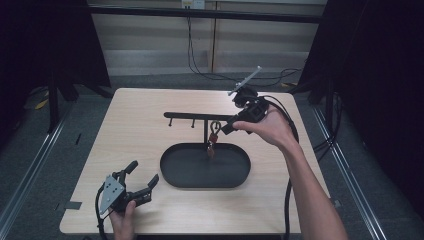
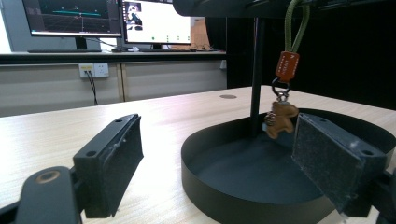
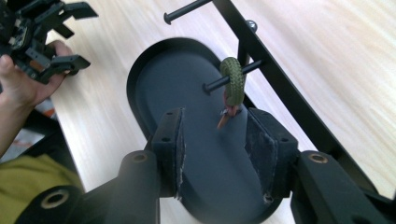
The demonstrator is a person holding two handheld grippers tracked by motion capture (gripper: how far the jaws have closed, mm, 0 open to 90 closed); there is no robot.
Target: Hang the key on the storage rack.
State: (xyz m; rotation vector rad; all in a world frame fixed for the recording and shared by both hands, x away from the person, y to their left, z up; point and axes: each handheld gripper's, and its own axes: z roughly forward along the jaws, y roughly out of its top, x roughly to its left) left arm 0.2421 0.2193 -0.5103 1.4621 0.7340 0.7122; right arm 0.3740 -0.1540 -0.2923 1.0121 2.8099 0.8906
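Though its print is unreadable, an orange tag [image 2: 286, 66] hangs from the green cord loop [image 2: 296, 23].

A left hand-held gripper [image 2: 217, 163], jaws wide apart, faces a black tray [image 2: 224, 196] on the table [image 2: 187, 107]; a keychain [image 2: 282, 100] hangs above.

Matt black tray [image 1: 172, 172], pale wood table [image 1: 135, 130]

Lab: monitors [image 2: 112, 18], black curtains [image 1: 385, 75]
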